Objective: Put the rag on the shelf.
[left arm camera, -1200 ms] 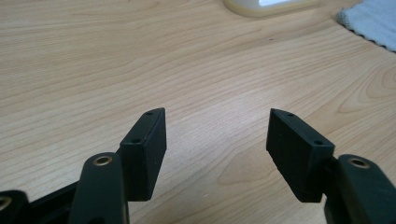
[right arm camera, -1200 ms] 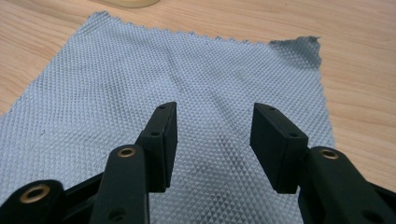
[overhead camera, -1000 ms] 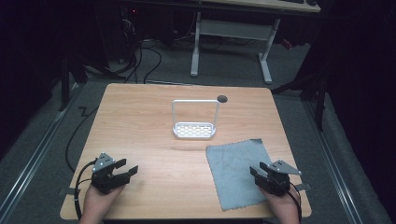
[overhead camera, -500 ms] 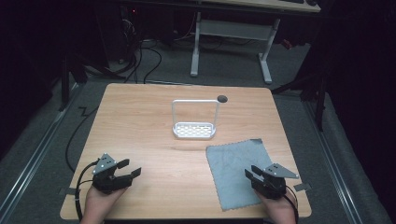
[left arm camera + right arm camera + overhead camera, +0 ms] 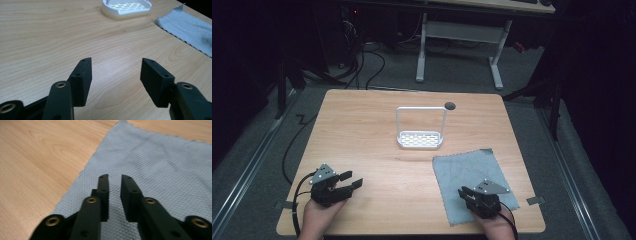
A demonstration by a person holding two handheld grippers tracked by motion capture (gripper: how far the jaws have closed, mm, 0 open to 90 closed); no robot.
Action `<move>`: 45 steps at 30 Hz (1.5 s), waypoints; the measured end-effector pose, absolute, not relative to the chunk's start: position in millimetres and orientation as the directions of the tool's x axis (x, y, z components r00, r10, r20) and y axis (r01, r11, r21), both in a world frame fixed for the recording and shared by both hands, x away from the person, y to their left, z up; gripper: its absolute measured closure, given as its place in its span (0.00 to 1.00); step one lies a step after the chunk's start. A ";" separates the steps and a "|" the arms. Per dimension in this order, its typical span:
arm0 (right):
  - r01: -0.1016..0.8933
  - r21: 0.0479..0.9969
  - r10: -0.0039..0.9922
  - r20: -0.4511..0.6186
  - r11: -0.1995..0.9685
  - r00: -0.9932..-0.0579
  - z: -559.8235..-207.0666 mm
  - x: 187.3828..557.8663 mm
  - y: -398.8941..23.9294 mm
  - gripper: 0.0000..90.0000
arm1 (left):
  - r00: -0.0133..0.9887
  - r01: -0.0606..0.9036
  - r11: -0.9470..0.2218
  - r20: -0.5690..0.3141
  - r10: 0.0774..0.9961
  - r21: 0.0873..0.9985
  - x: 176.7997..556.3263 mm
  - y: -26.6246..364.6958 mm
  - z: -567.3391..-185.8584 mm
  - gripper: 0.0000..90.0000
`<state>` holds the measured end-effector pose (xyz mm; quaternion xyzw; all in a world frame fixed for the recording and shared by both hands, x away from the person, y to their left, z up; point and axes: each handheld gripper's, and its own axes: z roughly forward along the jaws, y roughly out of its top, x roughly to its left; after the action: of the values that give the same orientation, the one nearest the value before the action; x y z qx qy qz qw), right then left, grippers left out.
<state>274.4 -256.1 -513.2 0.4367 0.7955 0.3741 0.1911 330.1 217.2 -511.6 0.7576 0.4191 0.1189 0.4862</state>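
A grey-blue cloth (image 5: 467,167) lies flat on the near right part of the wooden table (image 5: 372,130). My right gripper (image 5: 465,193) hovers low over the cloth's near edge. In the right gripper view its jaws (image 5: 114,177) have just been closing to a narrow gap, with nothing between them and the cloth (image 5: 155,157) beneath. My left gripper (image 5: 352,180) rests at the near left over bare wood. Its jaws (image 5: 116,61) stand wide, have just closed a little, and hold nothing.
A white perforated tray with an upright wire frame (image 5: 419,140) stands at the table's middle, and the left gripper view shows its base (image 5: 125,11) far ahead. A dark round hole (image 5: 450,106) sits behind it. The left gripper view has the cloth (image 5: 190,27) at its right.
My right gripper has moved left over the cloth's near part and its jaws have narrowed. The left gripper has stayed in place.
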 end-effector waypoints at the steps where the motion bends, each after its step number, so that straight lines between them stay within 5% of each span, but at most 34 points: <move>1: 0.551 0.758 0.833 0.018 0.349 -0.553 -513.8 274.3 -254.3 0.91 | 0.619 0.524 -0.172 -0.235 0.750 0.834 330.4 217.5 -511.2 0.47; 6: 0.556 0.728 0.814 -0.004 0.401 -0.581 -518.4 272.9 -243.3 1.00 | 0.608 0.535 -0.168 -0.239 0.757 0.828 331.0 216.5 -510.5 0.43; 45: 0.449 0.702 0.637 -0.009 0.554 -0.771 -526.3 298.3 -159.7 1.00 | 0.506 0.562 -0.115 -0.231 0.831 0.819 294.3 257.6 -513.0 0.43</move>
<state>298.3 -159.7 -526.3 0.3114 0.8714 0.3553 0.1321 294.3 257.6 -513.0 0.7325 0.4755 0.1442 0.4653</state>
